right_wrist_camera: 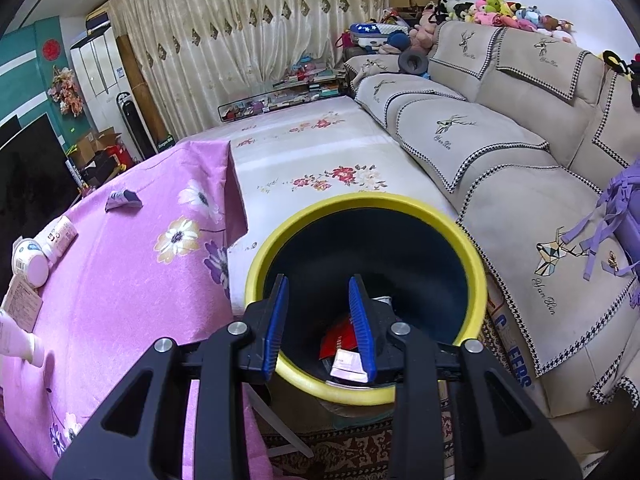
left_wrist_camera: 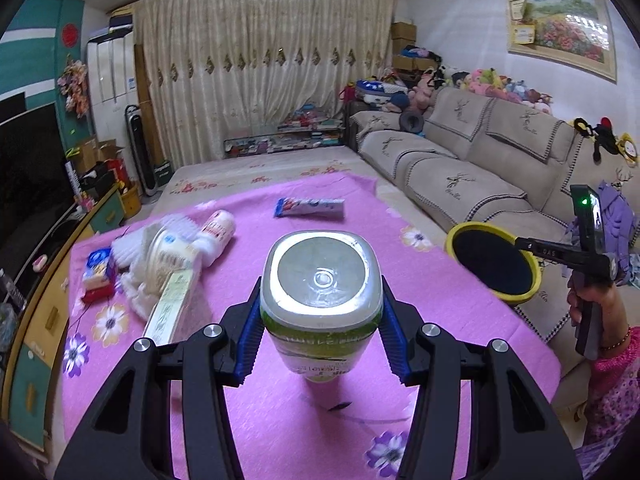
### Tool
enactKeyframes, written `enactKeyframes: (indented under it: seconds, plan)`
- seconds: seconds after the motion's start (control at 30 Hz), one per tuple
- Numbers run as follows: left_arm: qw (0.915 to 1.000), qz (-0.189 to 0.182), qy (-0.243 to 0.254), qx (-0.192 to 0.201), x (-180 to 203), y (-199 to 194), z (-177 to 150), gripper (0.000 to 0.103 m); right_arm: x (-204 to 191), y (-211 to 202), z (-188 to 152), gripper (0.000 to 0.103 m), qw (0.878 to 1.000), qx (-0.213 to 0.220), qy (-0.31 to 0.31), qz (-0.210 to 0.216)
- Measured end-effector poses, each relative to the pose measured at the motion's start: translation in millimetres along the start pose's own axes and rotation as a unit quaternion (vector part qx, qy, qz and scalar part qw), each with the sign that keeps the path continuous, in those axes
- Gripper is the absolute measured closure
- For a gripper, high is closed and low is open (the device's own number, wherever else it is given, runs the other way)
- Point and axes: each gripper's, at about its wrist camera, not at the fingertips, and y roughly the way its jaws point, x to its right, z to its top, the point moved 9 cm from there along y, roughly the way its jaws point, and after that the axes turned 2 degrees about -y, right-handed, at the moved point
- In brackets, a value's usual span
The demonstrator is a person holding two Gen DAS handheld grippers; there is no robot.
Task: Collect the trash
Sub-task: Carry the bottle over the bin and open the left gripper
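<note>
Left gripper (left_wrist_camera: pixel 320 320) clamps the bottle (left_wrist_camera: pixel 320 292) base-forward, bin (left_wrist_camera: pixel 494 266) off to its right; right gripper (right_wrist_camera: pixel 320 320) part-open, empty over the bin

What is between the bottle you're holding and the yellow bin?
Only bare pink cloth lies between the bottle in the left hand-held gripper and the yellow bin, as the left wrist view shows.

bottle (left_wrist_camera: pixel 320 304): clear glossy plastic, paper label | tablecloth (left_wrist_camera: pixel 280 420): pink floral cloth, faint sheen | gripper pads (left_wrist_camera: pixel 250 344): blue ribbed rubbery, arms matt black plastic | bin (right_wrist_camera: pixel 476 280): smooth yellow plastic rim | sofa (right_wrist_camera: pixel 500 184): matt beige fabric
</note>
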Motion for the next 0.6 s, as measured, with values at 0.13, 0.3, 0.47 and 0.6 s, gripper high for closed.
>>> enactKeyframes:
  seconds: [0.13,0.3,0.47,0.6]
  plan:
    - [0.9995,-0.027,0.012,0.008,25,8,19,0.051,16,-14,5,0.073,1.0,0.013,0.001,-0.01]
    - [0.9959,-0.079,0.043,0.006,80,29,45,0.051,44,-35,8,0.073,0.999,0.035,0.004,-0.03]
    - [0.9885,-0.136,0.066,-0.004,141,54,63,0.051,75,-47,6,0.073,0.998,0.042,0.015,-0.048]
    - [0.9811,-0.175,0.078,-0.024,192,83,73,0.051,102,-51,0,0.073,0.997,0.042,0.027,-0.059]
